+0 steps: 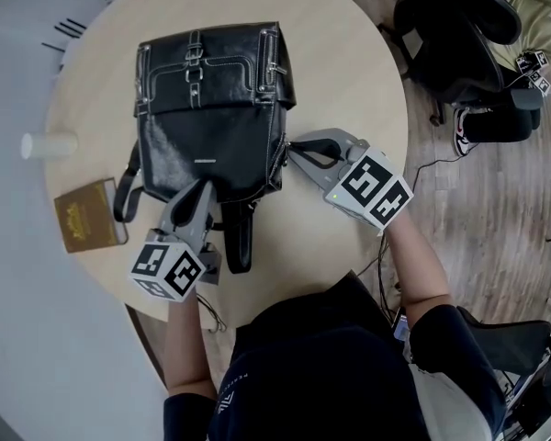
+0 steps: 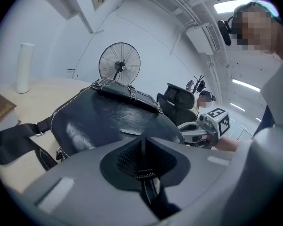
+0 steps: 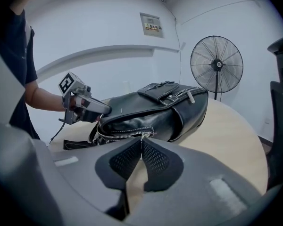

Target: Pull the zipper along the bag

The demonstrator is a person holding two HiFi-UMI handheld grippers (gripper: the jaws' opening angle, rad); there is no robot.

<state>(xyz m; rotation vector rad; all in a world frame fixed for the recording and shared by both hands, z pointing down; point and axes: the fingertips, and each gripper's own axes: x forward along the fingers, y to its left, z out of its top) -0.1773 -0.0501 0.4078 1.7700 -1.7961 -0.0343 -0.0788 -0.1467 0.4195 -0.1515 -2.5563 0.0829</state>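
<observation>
Though the bag's (image 1: 216, 90) label (image 1: 205, 162) is illegible, right gripper (image 3: 141, 140) pinches its zipper (image 3: 127, 134).

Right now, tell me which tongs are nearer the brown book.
Left. The left tongs grip a strap at the near edge of the bag, not far from the brown book; the right tongs are across the bag, pinching its zipper pull.

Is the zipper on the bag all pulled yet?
Done: the left gripper pinches a strap, steadying the bag. In hand: the right gripper is shut on the zipper pull at the bag's side. Left: the sliding; the zipper runs on past the jaws, and I cannot tell how far the pull has gone.
</observation>
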